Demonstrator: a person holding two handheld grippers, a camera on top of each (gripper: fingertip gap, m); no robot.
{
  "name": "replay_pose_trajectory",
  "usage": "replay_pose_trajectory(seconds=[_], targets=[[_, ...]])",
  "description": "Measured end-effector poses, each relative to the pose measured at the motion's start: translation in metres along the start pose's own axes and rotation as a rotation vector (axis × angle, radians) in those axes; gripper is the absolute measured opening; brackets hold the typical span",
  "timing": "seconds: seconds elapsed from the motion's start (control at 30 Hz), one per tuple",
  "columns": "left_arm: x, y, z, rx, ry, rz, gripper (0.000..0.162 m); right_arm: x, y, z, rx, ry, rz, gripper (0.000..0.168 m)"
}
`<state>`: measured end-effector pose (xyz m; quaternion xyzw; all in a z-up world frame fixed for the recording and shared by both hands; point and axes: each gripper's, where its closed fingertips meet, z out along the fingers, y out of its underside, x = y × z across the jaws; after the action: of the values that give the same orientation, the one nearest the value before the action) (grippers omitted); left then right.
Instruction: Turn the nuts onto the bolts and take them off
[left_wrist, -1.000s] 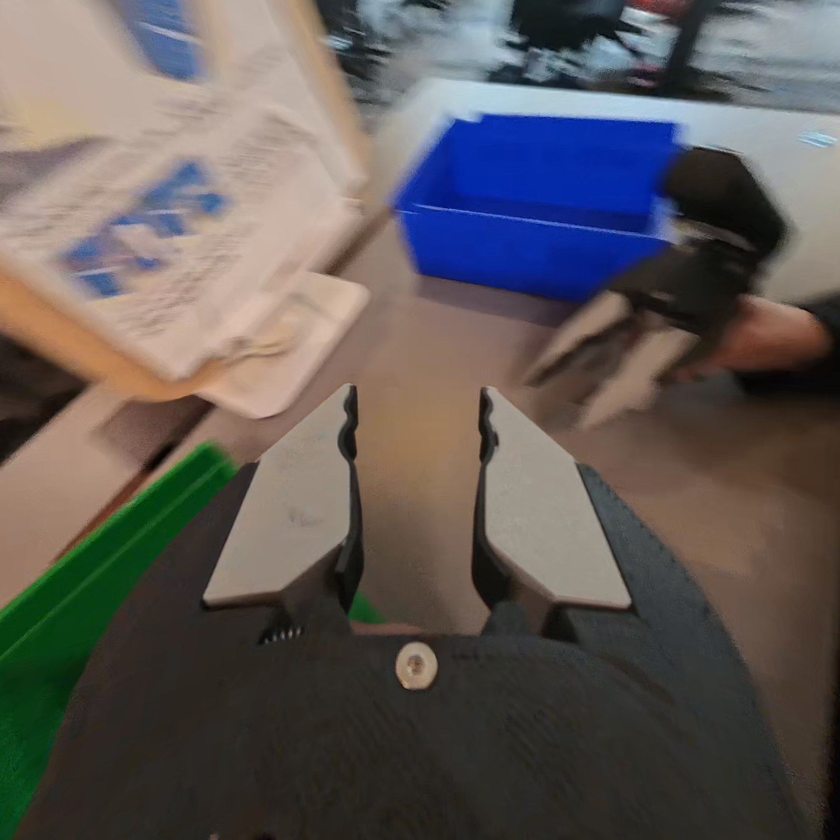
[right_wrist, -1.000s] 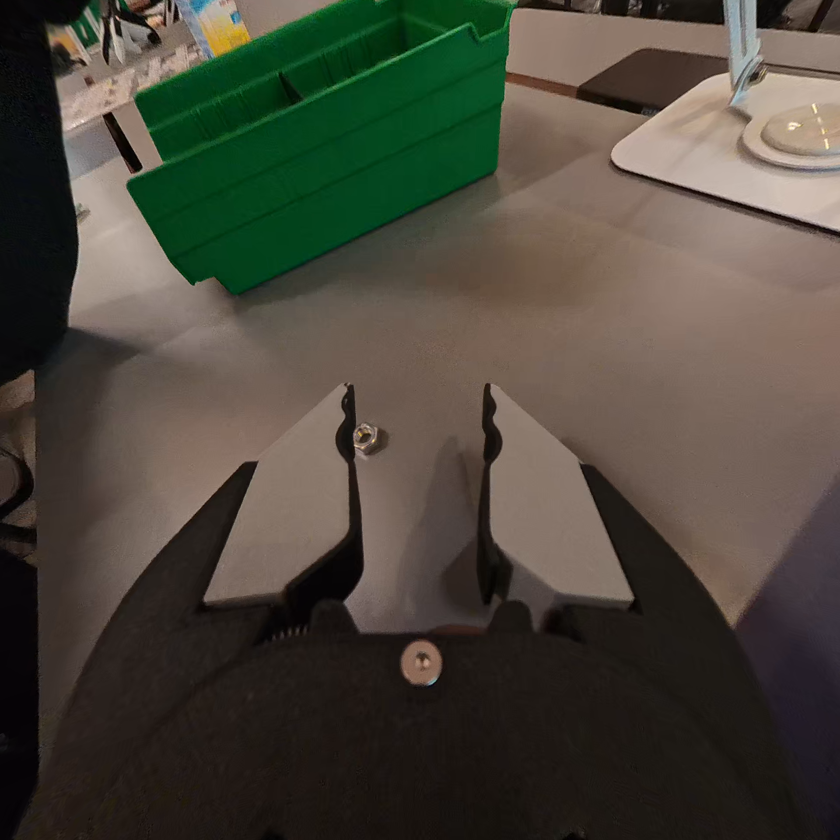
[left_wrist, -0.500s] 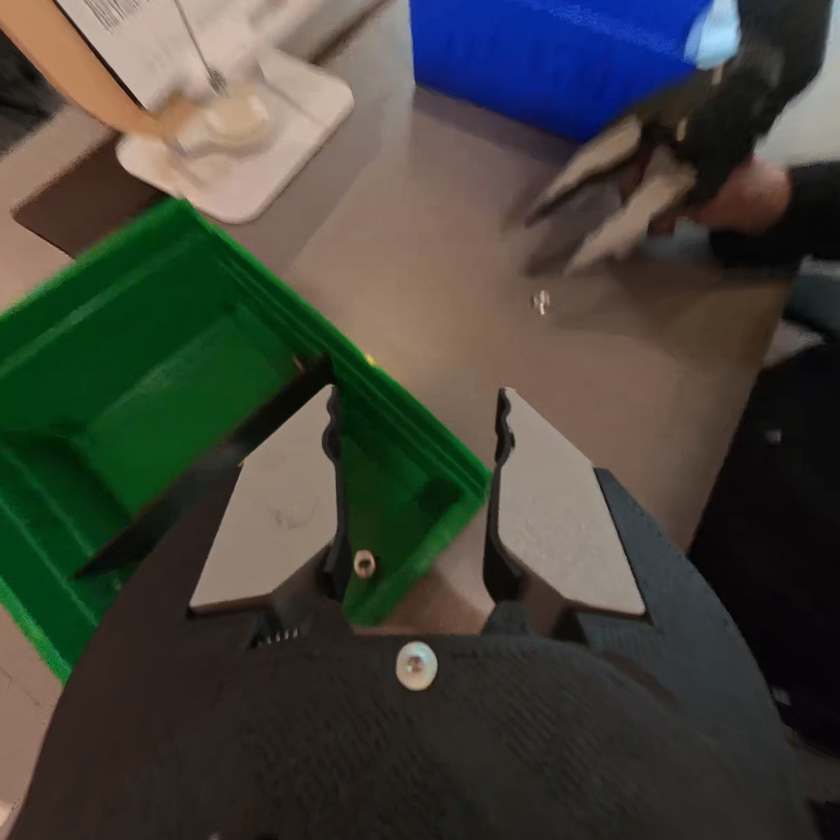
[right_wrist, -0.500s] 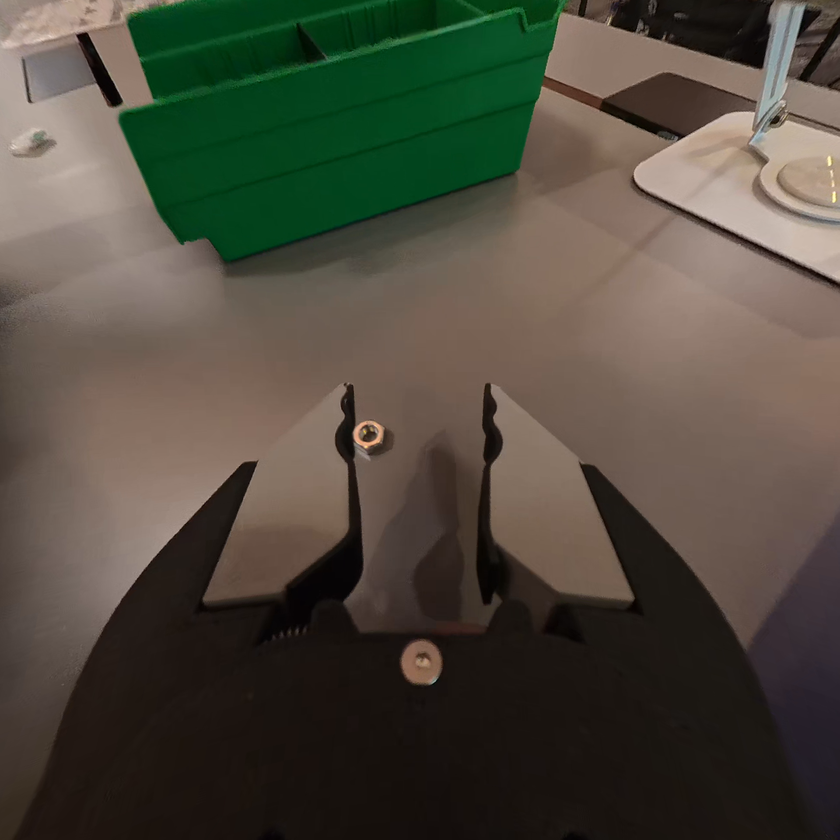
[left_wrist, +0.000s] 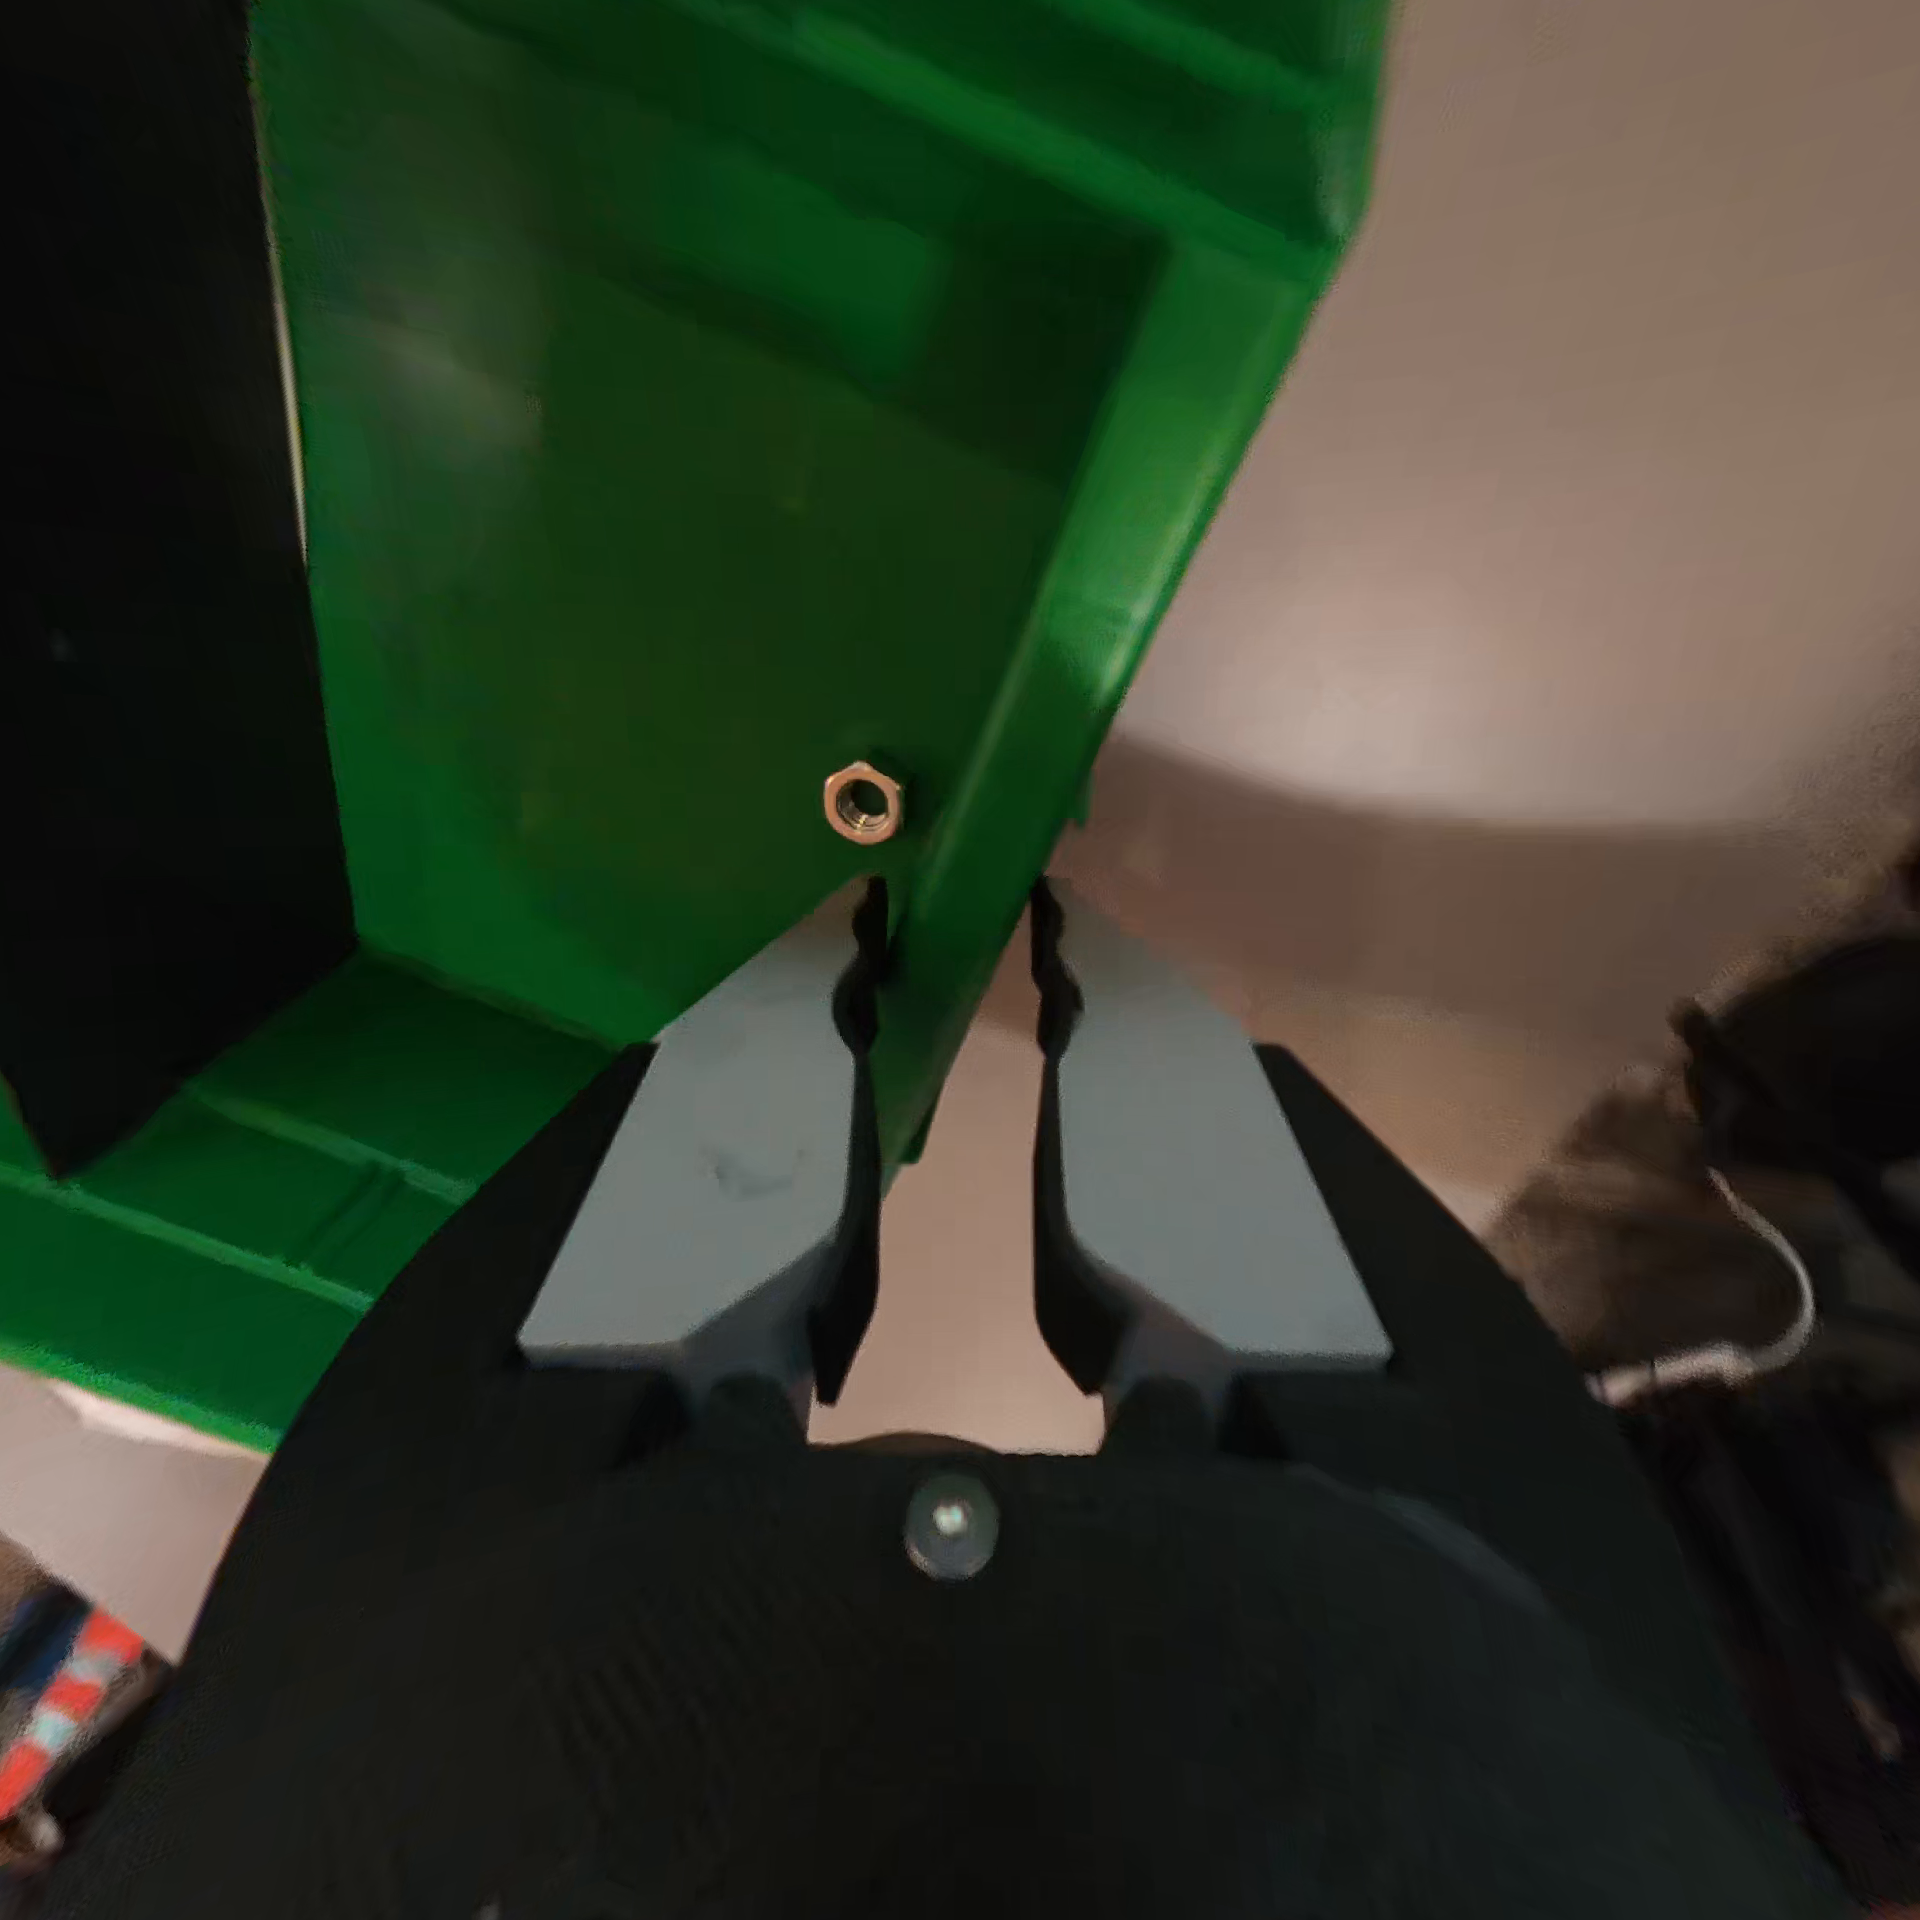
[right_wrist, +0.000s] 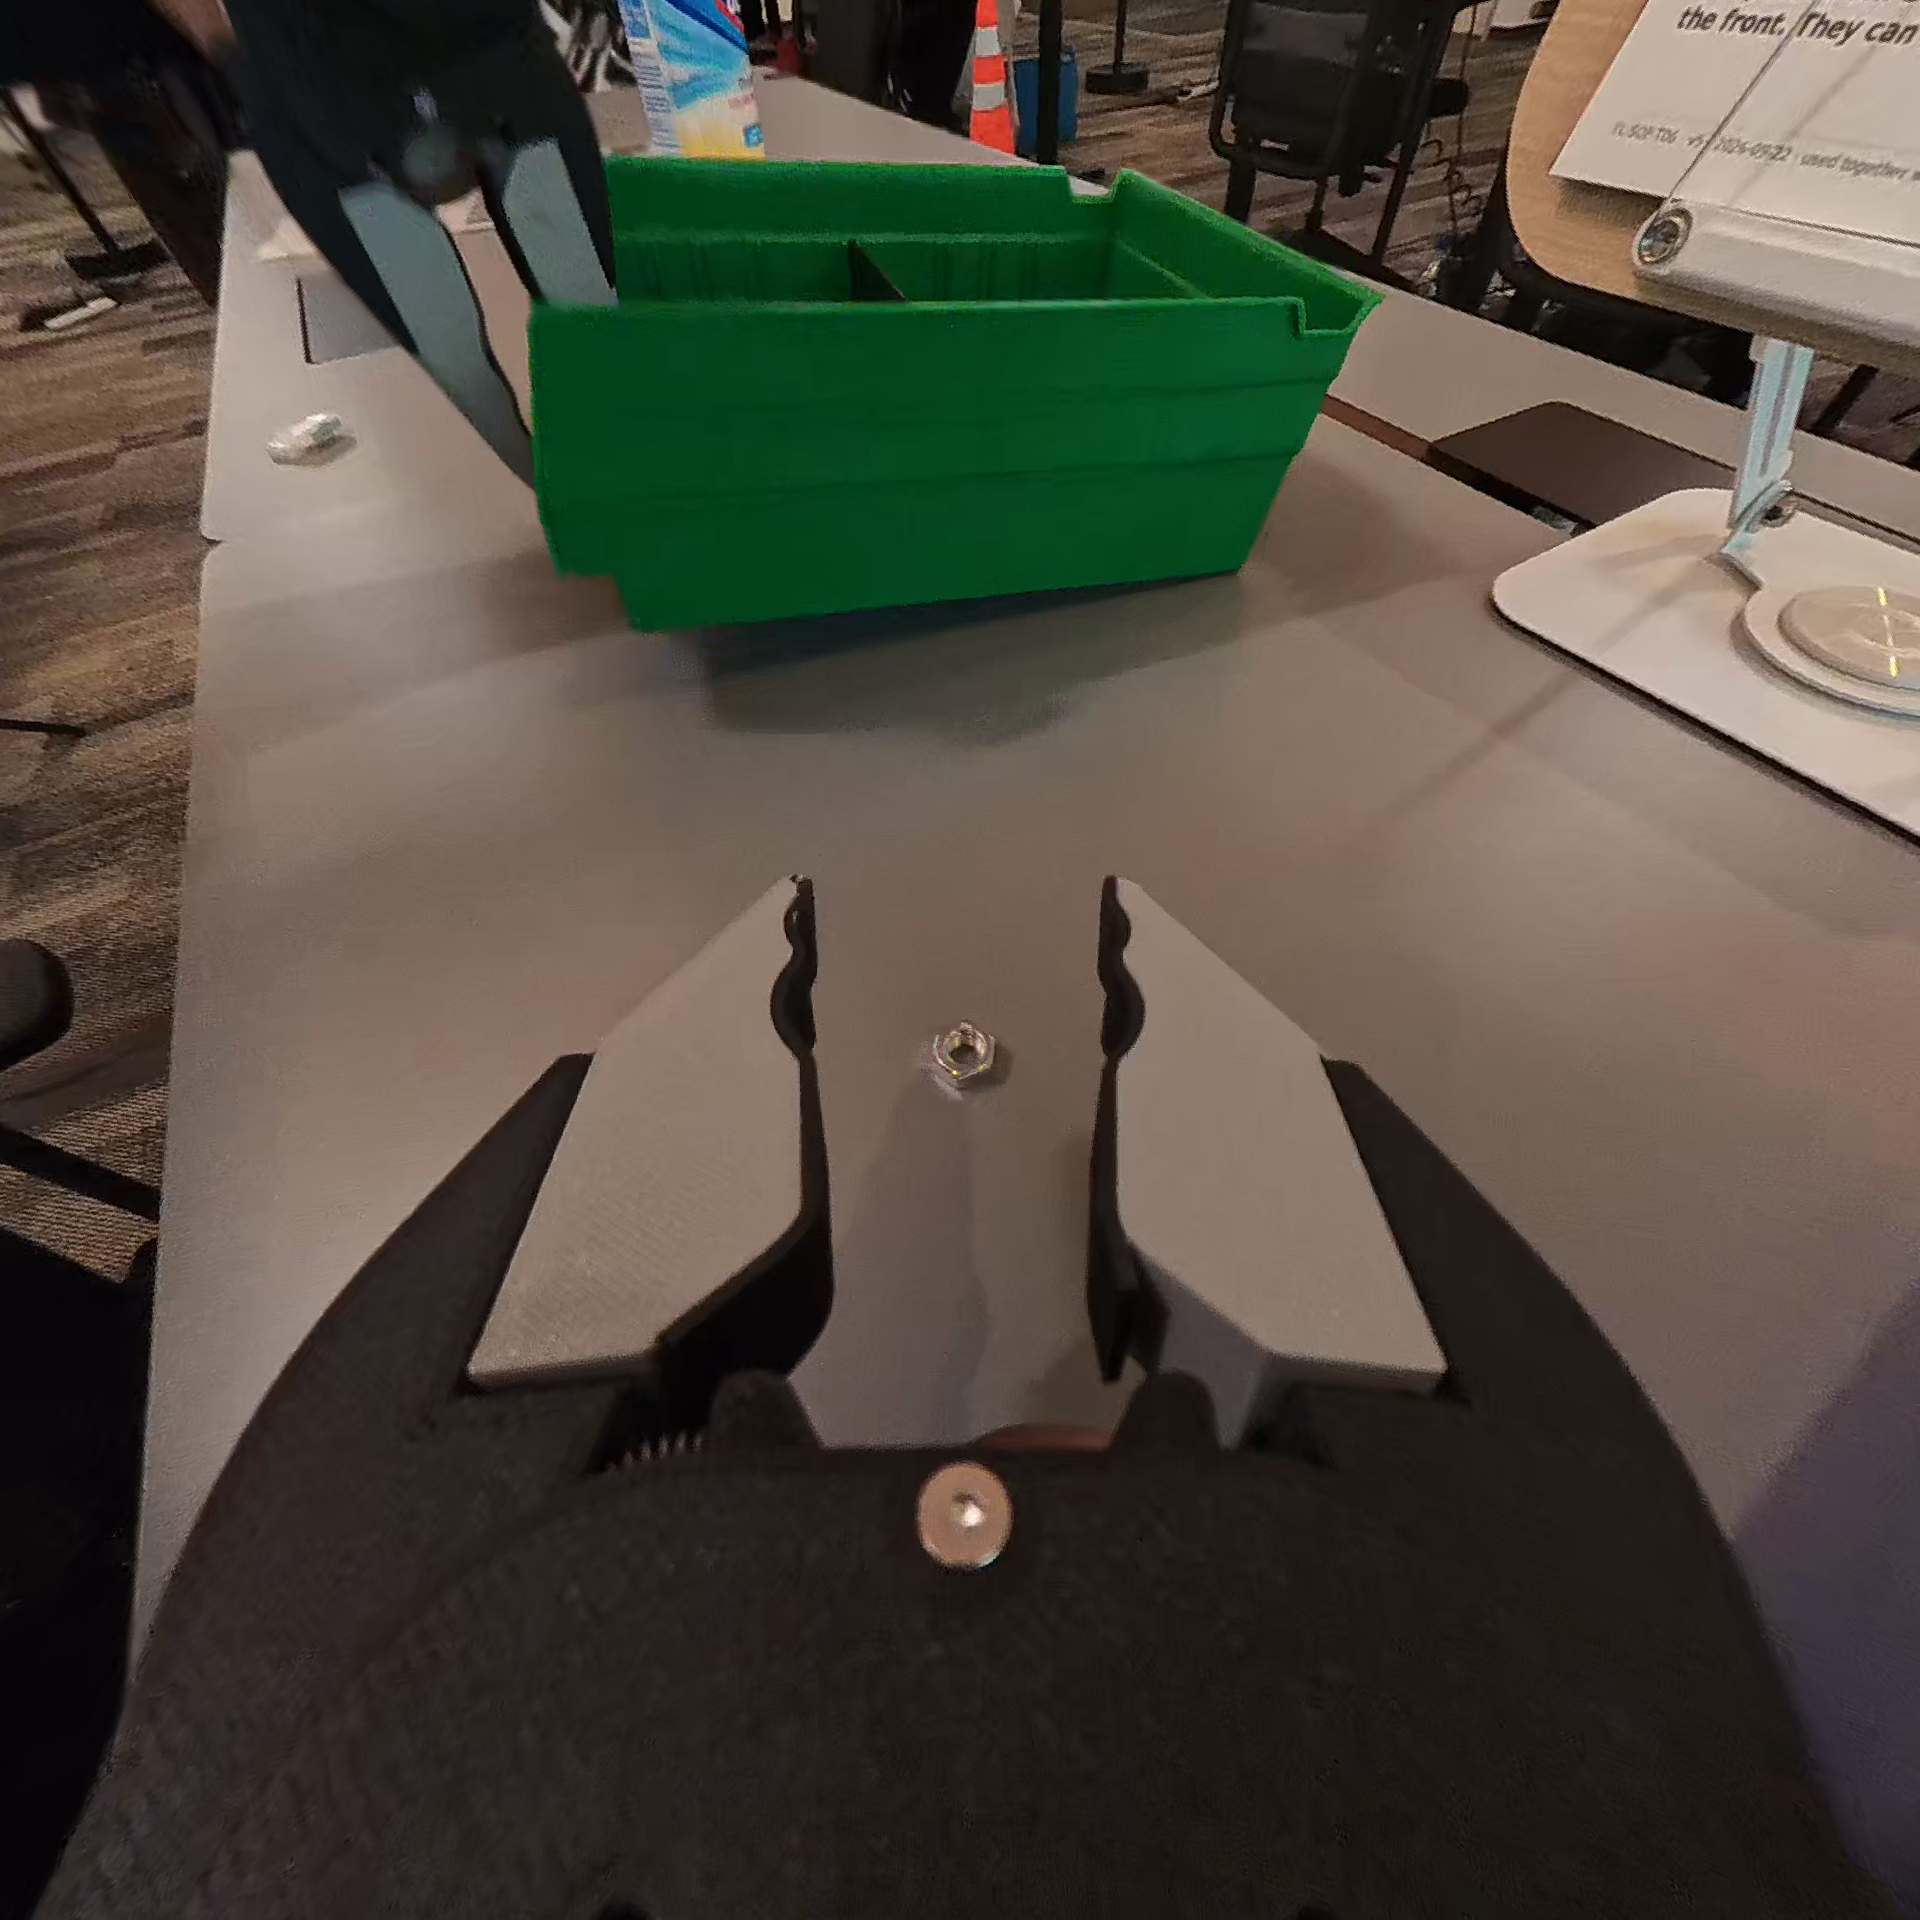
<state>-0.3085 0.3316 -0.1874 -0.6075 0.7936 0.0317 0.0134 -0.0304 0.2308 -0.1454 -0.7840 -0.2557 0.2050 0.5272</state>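
The steel hex nut (right_wrist: 965, 1055) lies flat on the grey surface (right_wrist: 1351, 883) dead centre between the right gripper's (right_wrist: 957, 896) spread jaws, touching neither, while the left gripper (left_wrist: 956, 899), also released, hovers over the green bin's (left_wrist: 1143, 582) wall beside another nut (left_wrist: 863, 805) inside.

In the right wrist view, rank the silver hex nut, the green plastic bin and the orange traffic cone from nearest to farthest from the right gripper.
1. Silver hex nut, on the table between its open jaws.
2. Green plastic bin, ahead, mid-table.
3. Orange traffic cone, far background.
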Motion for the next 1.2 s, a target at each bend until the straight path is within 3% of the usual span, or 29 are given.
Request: replay_pose_trajectory(seconds=[0.13,0.27,0.47,0.7,0.77,0.87,0.93,1.03,1.1,1.2], targets=[[-0.004,0.003,-0.057,-0.040,0.198,0.019,0.025,-0.003,-0.001,0.000,0.002,-0.020,0.012,0.052],[-0.009,-0.003,-0.081,-0.063,0.298,-0.005,0.025,-0.001,-0.003,-0.003,0.008,-0.001,-0.005,0.051],[0.006,-0.007,-0.059,-0.101,0.305,0.041,0.023,0.000,0.001,-0.003,-0.007,-0.012,0.008,0.052],[0.030,-0.049,0.018,0.111,0.099,-0.011,0.020,0.003,0.005,0.000,-0.025,0.015,-0.025,0.050],[0.039,-0.053,0.010,0.200,0.147,-0.029,0.037,0.004,0.009,0.003,-0.035,0.006,-0.005,0.050],[0.036,-0.070,-0.029,0.412,0.217,-0.055,0.040,0.005,0.010,0.005,-0.037,-0.011,0.024,0.050],[-0.003,-0.087,-0.062,0.569,0.126,-0.148,0.040,0.006,0.010,0.005,-0.033,-0.009,0.030,0.050],[-0.115,-0.089,-0.088,0.657,-0.164,-0.517,0.025,0.007,0.010,0.006,-0.033,-0.004,0.033,0.050],[-0.159,-0.085,-0.070,0.589,-0.125,-0.697,0.029,0.007,0.012,0.007,-0.042,-0.005,0.035,0.050],[-0.202,-0.064,-0.011,0.361,-0.022,-0.918,0.032,0.007,0.013,0.006,-0.046,-0.002,0.032,0.050]])
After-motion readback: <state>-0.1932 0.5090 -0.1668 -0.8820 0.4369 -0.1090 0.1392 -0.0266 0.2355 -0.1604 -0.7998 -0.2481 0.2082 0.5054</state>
